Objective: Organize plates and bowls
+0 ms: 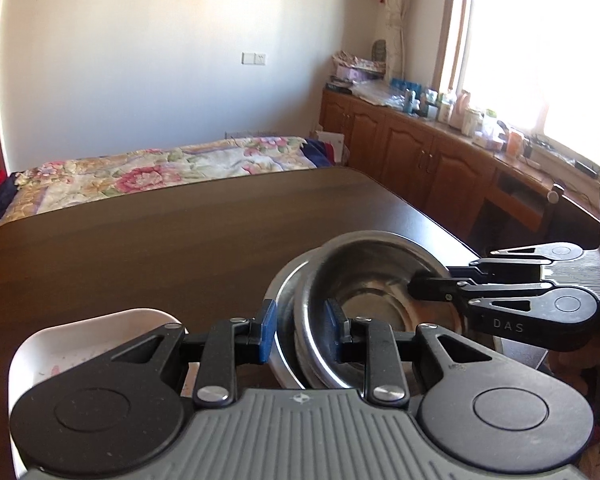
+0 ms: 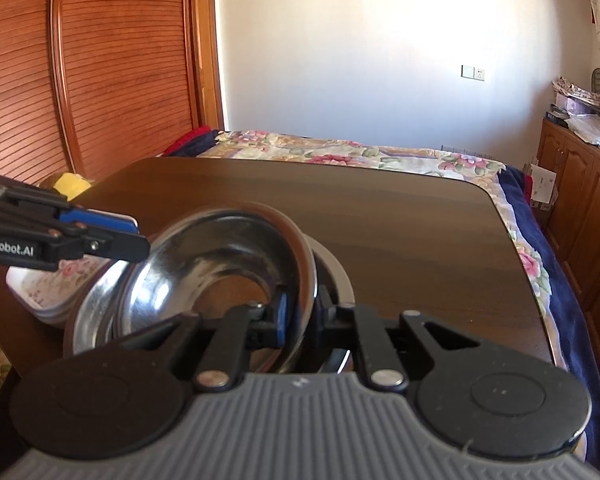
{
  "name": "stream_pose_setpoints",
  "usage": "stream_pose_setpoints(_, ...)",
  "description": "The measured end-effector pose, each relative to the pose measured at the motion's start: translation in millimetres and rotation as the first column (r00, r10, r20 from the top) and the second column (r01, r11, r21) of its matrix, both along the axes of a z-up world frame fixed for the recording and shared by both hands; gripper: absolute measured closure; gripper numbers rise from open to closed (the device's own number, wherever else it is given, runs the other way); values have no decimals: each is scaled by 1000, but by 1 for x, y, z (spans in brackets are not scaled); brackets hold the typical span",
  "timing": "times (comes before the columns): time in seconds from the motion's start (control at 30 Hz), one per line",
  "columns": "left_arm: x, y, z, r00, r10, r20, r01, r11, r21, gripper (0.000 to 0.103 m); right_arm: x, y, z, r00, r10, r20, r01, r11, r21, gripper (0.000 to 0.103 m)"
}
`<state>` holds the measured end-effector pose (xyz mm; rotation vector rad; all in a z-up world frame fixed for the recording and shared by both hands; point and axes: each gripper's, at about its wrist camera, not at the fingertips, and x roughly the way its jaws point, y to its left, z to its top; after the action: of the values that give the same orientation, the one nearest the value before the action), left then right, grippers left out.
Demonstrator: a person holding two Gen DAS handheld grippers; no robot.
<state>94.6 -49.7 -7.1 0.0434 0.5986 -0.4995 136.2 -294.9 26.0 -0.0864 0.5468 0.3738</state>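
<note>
Two steel bowls sit nested at the near right of the dark table (image 1: 160, 240). The inner bowl (image 1: 372, 280) (image 2: 220, 264) is tilted inside the outer bowl (image 1: 286, 292) (image 2: 96, 304). My left gripper (image 1: 300, 320) (image 2: 136, 236) straddles both rims on the left side, with its blue pads against them. On the opposite side, my right gripper (image 1: 414, 286) (image 2: 300, 312) is shut on the rim of the inner bowl. White square plates with a flower print (image 1: 60, 332) (image 2: 40, 284) lie stacked just left of the bowls, partly hidden behind my left gripper.
A bed with a flowered quilt (image 1: 160, 168) (image 2: 340, 152) stands right behind the table's far edge. Wooden cabinets (image 1: 420, 152) with a cluttered top run under the window on the right. A slatted wooden wardrobe (image 2: 100, 60) stands at the left.
</note>
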Motion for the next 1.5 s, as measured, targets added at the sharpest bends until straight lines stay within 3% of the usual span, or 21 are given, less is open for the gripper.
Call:
stream_pose_setpoints(0.17, -4, 3, -4, 1000, 12, -1, -12, 999, -42, 53, -3, 2, 1, 1000, -1, 0, 1, 1000, -7, 87)
stream_pose_setpoints(0.4, -5, 4, -8, 999, 28, 30, -27, 999, -32, 42, -6, 3, 5, 1000, -7, 14, 7, 1000, 3, 72)
stream_pose_setpoints(0.5, -7, 5, -12, 998, 39, 41, -38, 999, -25, 40, -11, 3, 5, 999, -19, 34, 18, 1000, 25, 64)
stream_pose_setpoints(0.77, -11, 3, -21, 998, 45, 50, -44, 999, -13, 39, -19, 1, 5, 995, -61, 84, 58, 997, 46, 64)
stream_pose_setpoints(0.9, -11, 4, -22, 997, 51, 50, -51, 999, -18, 39, -20, 0, 11, 984, -96, 150, 90, 995, 48, 64)
stream_pose_setpoints(1.03, -12, 4, -21, 996, 62, 61, -60, 998, -24, 39, -5, 4, 16, 977, -83, 194, 77, 996, 38, 73)
stream_pose_setpoints(1.17, -14, 5, -21, 995, 69, 72, -68, 997, -20, 39, 12, 8, 10, 985, -65, 158, 60, 998, 32, 78)
stream_pose_setpoints(1.37, -15, 4, -26, 995, 86, 57, -84, 996, -34, 38, 9, 6, -4, 990, -63, 127, 60, 998, 27, 78)
stream_pose_setpoints(1.4, -15, 4, -27, 995, 86, 55, -84, 996, -37, 38, 4, 8, -4, 989, -67, 134, 64, 998, 26, 78)
stream_pose_setpoints(1.5, -18, 4, -30, 995, 81, 54, -79, 996, -45, 38, -4, 7, -5, 985, -85, 148, 81, 996, 30, 60)
